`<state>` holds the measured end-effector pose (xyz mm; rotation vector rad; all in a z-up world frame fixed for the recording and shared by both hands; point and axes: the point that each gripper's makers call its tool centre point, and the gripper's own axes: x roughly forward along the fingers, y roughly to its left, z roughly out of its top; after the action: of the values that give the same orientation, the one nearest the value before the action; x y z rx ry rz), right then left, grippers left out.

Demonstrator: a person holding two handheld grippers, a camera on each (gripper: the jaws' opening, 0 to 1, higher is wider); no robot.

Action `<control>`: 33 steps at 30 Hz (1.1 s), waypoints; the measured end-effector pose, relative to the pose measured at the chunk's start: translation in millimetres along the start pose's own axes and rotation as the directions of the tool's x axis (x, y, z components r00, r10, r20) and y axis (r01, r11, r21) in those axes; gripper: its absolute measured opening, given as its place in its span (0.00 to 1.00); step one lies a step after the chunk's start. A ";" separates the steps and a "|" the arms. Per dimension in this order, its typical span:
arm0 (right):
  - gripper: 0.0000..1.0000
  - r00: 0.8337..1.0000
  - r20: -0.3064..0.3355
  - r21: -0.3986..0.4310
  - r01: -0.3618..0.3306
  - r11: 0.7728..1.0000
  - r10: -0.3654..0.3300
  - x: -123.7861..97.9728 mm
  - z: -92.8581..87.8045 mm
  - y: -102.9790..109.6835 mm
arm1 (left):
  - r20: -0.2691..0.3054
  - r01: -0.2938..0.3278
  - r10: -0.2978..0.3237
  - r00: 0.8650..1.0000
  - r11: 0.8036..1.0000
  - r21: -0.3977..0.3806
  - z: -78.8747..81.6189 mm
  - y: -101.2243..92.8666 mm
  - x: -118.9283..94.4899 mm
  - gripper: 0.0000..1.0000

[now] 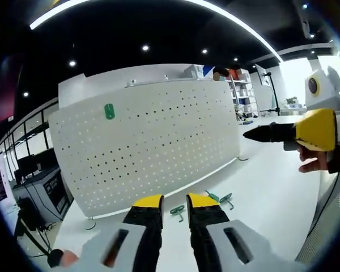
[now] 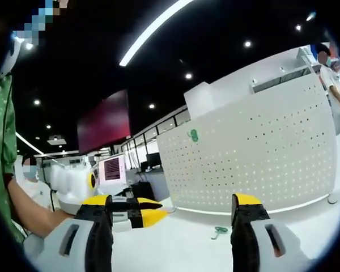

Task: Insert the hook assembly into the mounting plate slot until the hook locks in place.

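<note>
Left gripper view: left gripper (image 1: 174,207) at bottom center, jaws only a narrow gap apart, nothing in them. Green hooks (image 1: 199,204) lie on the white counter (image 1: 266,187) just past the tips, a bit to the right. The white pegboard (image 1: 147,144) stands behind w/ one green hook (image 1: 109,111) already on it, upper left. Right gripper (image 1: 269,133) comes in from the right edge, tips together.

Right gripper view: right gripper (image 2: 173,218) spread wide, empty; a green hook (image 2: 219,231) on the counter sits between the jaws, further out. Pegboard's upper right.
</note>
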<state>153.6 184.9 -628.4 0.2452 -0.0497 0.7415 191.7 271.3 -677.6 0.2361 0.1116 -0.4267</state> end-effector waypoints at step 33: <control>0.82 0.970 -0.241 -0.134 -0.036 0.990 0.003 51.7 -38.1 -73.5 | -0.106 0.122 -0.131 0.986 0.989 -0.088 -20.1 -19.2 -16.4 0.29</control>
<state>239.7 176.0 -673.5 0.0220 0.1275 0.7796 167.6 265.9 -698.3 0.1733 0.2543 -0.5346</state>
